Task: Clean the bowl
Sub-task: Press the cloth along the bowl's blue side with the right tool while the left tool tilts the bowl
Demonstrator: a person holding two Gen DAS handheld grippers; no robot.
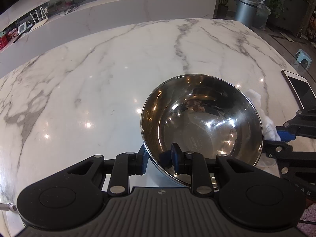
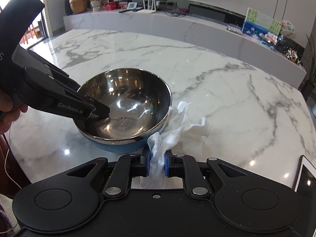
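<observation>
A steel bowl with a blue outside sits tilted on the marble table. My left gripper is shut on its near rim, with one blue pad inside the bowl and the other outside. In the right wrist view the left gripper comes in from the left over that rim. My right gripper is shut on a crumpled white tissue, which lies against the bowl's outer right side. The left wrist view shows the tissue and right gripper behind the bowl's right edge.
A white tablet lies at the table's right edge, also the tablet by my right gripper. Beyond the table runs a low marble bench with a router and ornaments. A grey bin and a small stool stand on the floor.
</observation>
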